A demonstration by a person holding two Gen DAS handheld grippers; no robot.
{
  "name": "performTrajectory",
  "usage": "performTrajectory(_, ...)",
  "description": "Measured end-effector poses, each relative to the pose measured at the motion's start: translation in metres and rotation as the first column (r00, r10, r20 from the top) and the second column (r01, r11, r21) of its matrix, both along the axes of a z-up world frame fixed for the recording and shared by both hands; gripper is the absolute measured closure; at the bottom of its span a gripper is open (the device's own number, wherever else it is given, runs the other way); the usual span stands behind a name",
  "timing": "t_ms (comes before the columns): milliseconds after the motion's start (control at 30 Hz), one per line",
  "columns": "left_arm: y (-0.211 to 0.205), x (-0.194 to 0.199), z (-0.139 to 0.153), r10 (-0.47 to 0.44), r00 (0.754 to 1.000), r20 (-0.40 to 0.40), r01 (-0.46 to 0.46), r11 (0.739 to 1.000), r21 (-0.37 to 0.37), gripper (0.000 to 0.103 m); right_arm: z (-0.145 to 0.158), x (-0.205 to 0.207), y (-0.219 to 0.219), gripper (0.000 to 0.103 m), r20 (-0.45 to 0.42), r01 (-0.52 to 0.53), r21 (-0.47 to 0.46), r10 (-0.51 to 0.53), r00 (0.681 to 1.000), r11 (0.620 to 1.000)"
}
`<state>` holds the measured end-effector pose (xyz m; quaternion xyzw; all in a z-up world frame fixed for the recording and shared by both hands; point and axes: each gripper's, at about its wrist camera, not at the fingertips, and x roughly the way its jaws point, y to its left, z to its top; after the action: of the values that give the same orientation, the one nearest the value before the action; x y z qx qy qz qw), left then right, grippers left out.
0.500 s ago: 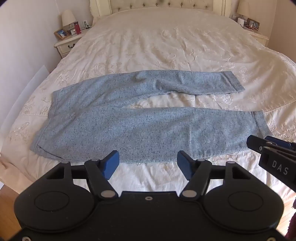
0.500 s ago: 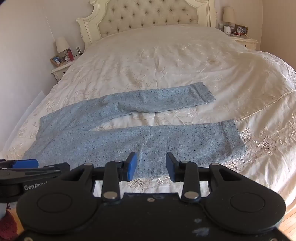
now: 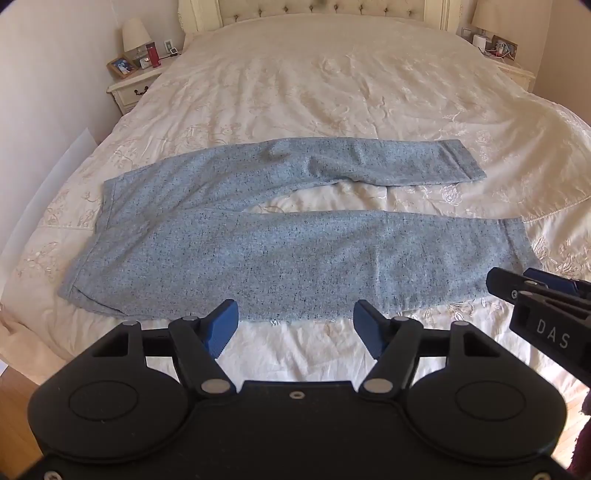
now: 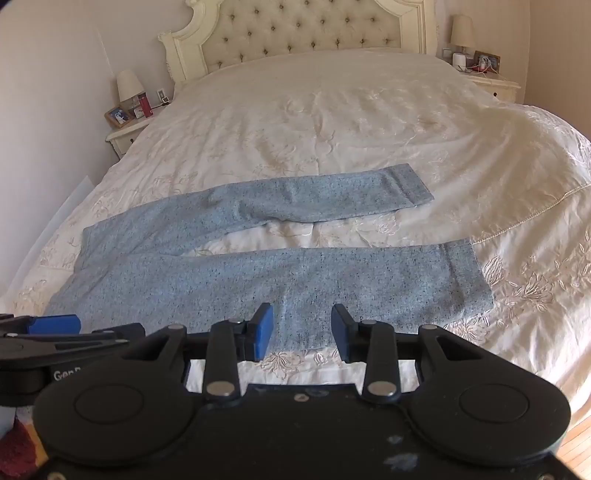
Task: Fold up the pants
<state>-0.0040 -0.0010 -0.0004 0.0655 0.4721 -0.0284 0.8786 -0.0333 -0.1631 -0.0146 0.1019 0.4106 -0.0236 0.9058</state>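
Light blue speckled pants (image 3: pixel 288 254) lie flat on the cream bedspread (image 3: pixel 332 92), waistband at the left, the two legs spread apart toward the right. They also show in the right wrist view (image 4: pixel 295 280). My left gripper (image 3: pixel 295 326) is open and empty, just short of the near leg's edge. My right gripper (image 4: pixel 302 328) is open and empty, over the near edge of the near leg. The right gripper also shows at the right edge of the left wrist view (image 3: pixel 532 284). The left gripper shows at the left edge of the right wrist view (image 4: pixel 55 325).
A tufted headboard (image 4: pixel 306 33) stands at the far end of the bed. A nightstand (image 3: pixel 133 86) with a lamp and photo frame is at the far left, another nightstand (image 4: pixel 491 81) at the far right. Wooden floor (image 3: pixel 14 398) shows by the bed's near corner.
Both grippers have moved slightly closer to the pants' near edge. Both stay open and the pants have not moved.
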Motion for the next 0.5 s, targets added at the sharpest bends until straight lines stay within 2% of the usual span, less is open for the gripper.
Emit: performTrajectory(500,0.0024,0.0001,-0.0018,0.002,1.0,-0.001,-0.002,1.0,0.0,0.033,-0.0073,0.0004,-0.0012,0.065,-0.007,-0.034,-0.006,0.034,0.999,0.999)
